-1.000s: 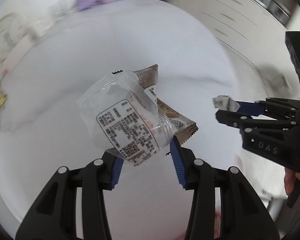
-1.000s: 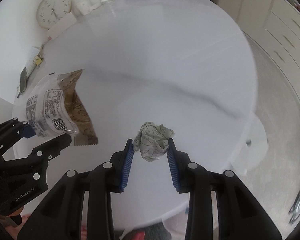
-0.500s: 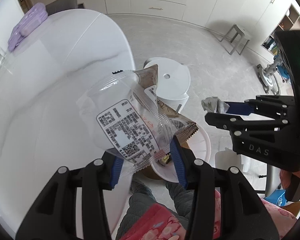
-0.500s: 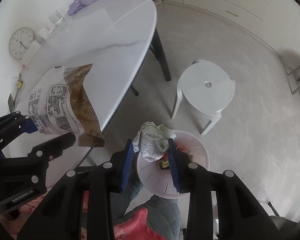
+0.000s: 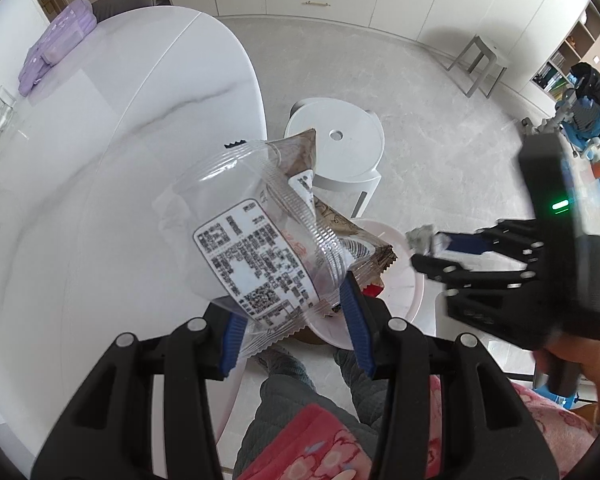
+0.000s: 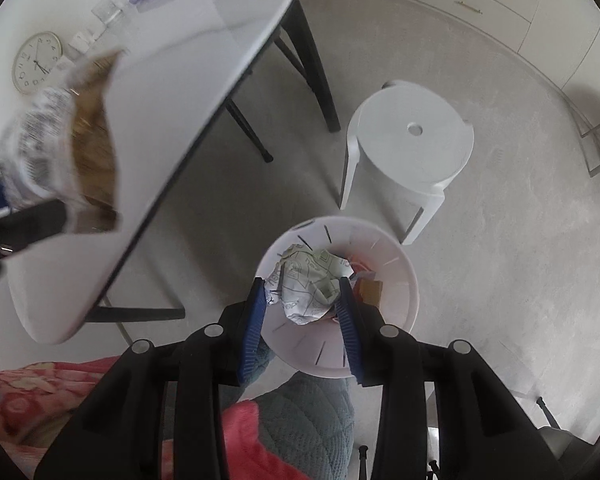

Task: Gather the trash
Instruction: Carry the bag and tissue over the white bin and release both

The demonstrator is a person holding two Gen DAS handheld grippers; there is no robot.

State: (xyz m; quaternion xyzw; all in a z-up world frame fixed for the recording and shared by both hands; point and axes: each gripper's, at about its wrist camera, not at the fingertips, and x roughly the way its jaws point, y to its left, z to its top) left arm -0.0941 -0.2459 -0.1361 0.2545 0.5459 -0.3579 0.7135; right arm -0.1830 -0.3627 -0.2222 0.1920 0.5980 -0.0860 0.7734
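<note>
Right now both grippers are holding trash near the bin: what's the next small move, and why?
Probably open the right gripper: its crumpled paper seems to hang right above the open bin, so it should drop in. The left gripper with the wrappers looks off to the bin's side; it goes after.

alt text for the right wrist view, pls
The right gripper holds a crumpled paper ball directly above a round white trash bin on the floor, with other scraps already inside. A white stool stands beyond the bin; left, the white table edge and the blurred left gripper carrying snack wrappers.
</note>
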